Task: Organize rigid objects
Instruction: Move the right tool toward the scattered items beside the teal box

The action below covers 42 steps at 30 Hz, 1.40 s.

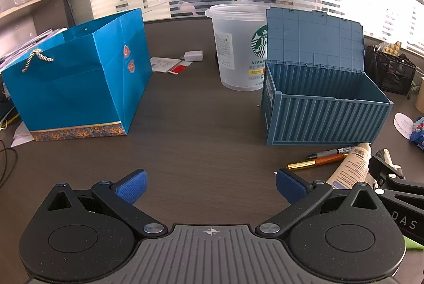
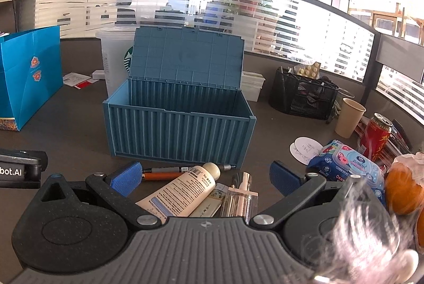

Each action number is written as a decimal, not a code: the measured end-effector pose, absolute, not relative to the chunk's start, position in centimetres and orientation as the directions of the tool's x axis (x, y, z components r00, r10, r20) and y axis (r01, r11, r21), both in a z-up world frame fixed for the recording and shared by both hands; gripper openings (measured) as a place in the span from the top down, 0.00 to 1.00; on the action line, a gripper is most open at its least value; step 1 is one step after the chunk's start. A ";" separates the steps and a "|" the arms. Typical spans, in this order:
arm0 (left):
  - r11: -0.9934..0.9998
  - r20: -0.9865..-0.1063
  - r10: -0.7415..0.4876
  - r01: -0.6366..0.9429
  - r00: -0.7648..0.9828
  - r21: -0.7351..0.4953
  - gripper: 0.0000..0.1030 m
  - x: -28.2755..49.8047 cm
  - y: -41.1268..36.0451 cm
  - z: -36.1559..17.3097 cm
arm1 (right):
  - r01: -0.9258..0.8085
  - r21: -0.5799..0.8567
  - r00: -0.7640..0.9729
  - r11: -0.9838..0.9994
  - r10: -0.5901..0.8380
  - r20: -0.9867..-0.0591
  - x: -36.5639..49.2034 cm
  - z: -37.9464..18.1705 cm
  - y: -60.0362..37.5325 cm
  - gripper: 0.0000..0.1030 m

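Note:
A blue container-shaped box (image 1: 323, 114) stands on the dark desk with its lid up; it also shows in the right wrist view (image 2: 180, 130). In front of it lie a cream tube (image 2: 182, 191), an orange pen (image 2: 161, 175), a dark pen (image 2: 169, 169), a flat tube (image 2: 212, 204) and a clear spray bottle (image 2: 239, 197). The tube (image 1: 351, 167) and pens (image 1: 315, 162) show in the left wrist view too. My left gripper (image 1: 210, 187) is open and empty over bare desk. My right gripper (image 2: 205, 180) is open, its fingers on either side of the tube and bottle, above them.
A blue paper bag (image 1: 76, 79) stands at the left. A clear Starbucks tub (image 1: 238, 48) stands behind the box. At the right are a black mesh organizer (image 2: 304, 95), a paper cup (image 2: 348, 117), a red can (image 2: 377, 136), a wet-wipes pack (image 2: 344, 164) and an orange (image 2: 402, 186).

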<state>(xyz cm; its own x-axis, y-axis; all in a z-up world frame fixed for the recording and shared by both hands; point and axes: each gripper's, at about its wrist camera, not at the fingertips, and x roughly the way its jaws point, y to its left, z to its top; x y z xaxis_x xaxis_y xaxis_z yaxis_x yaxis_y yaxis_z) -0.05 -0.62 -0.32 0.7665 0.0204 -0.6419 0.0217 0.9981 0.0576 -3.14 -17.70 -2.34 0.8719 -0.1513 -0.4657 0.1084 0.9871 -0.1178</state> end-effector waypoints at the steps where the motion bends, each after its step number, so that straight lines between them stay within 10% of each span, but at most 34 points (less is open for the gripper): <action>1: 0.998 -0.642 0.020 0.022 0.767 0.057 0.00 0.0 -0.6 -0.3 | 0.108 -0.117 0.872 0.987 -0.151 -0.465 -3.2 -2.3 -17.7 0.00; 15: 0.998 -0.659 -0.026 0.059 0.751 0.028 0.00 0.2 -0.7 -0.4 | 0.107 -0.116 0.878 0.987 -0.148 -0.455 -3.3 -2.4 -17.6 0.00; 23: 0.883 -0.698 -0.350 -0.029 0.624 -0.468 0.00 1.8 3.7 -1.9 | 0.106 -0.108 0.887 0.989 -0.143 -0.439 -3.6 -2.3 -17.9 0.00; 28: 0.957 -0.625 -0.121 -0.076 0.771 -0.279 0.00 0.2 3.7 -0.8 | 0.107 -0.103 0.890 0.989 -0.142 -0.434 -3.7 -2.3 -18.0 0.00; 42: 0.975 -0.647 -0.160 0.014 0.746 -0.224 0.00 0.1 2.3 -2.8 | 0.079 -0.081 0.892 0.994 -0.107 -0.438 -3.9 -2.5 -18.2 0.00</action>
